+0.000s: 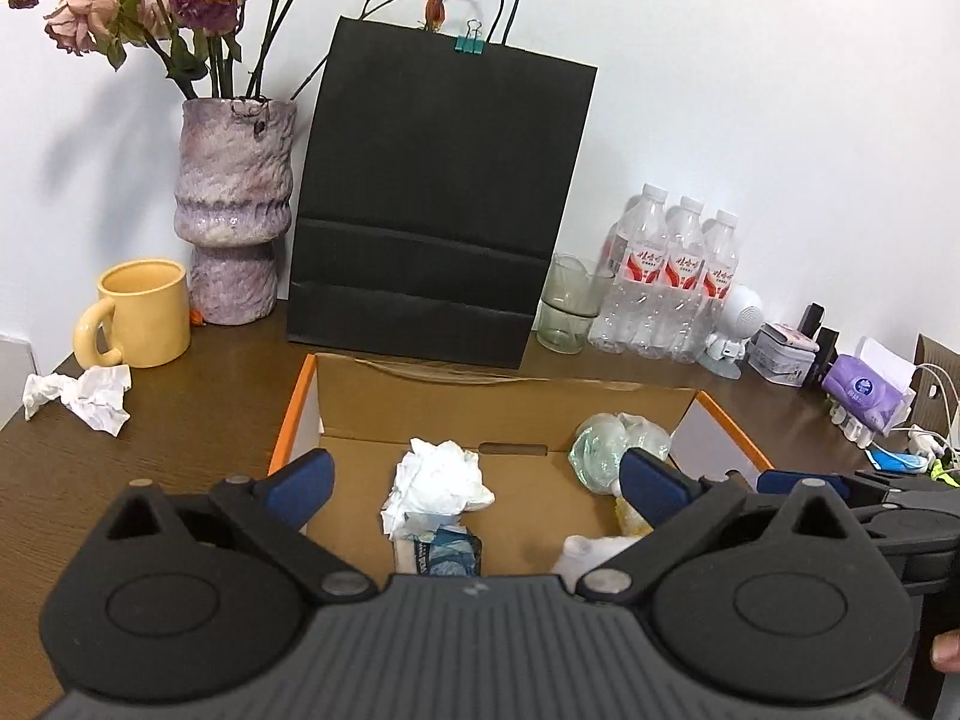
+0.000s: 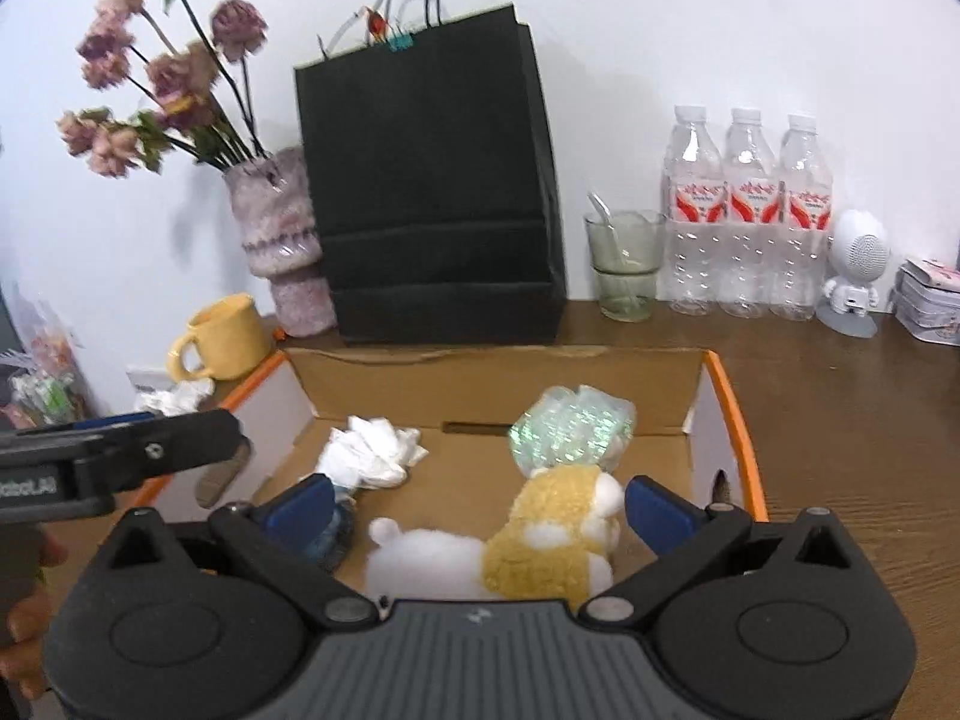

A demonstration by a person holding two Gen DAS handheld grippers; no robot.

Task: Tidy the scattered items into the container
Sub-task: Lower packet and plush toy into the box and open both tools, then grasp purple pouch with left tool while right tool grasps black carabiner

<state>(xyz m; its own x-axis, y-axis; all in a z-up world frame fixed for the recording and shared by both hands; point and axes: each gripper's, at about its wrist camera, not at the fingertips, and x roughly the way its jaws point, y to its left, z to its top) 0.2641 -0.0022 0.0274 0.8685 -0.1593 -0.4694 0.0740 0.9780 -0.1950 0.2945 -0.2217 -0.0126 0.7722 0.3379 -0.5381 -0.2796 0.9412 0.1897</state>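
Note:
An open cardboard box (image 1: 420,402) with orange edges, also in the right wrist view (image 2: 480,384), holds a crumpled white tissue (image 1: 438,480) (image 2: 372,450), a blue-and-white packet (image 1: 441,552), a crinkled greenish plastic wrap (image 1: 600,450) (image 2: 570,432) and a white-and-tan plush toy (image 2: 528,534). My left gripper (image 1: 477,477) is open and empty above the box's near side. My right gripper (image 2: 477,507) is open, its fingers either side of the plush toy. A second crumpled tissue (image 1: 81,396) (image 2: 174,396) lies on the table left of the box.
Behind the box stand a black paper bag (image 1: 432,204), a purple vase (image 1: 234,210) with dried roses, a yellow mug (image 1: 141,312), a glass cup (image 1: 564,312) and three water bottles (image 1: 666,282). A small white speaker (image 2: 855,270), tins (image 2: 930,300) and a purple tissue pack (image 1: 864,390) sit at the right.

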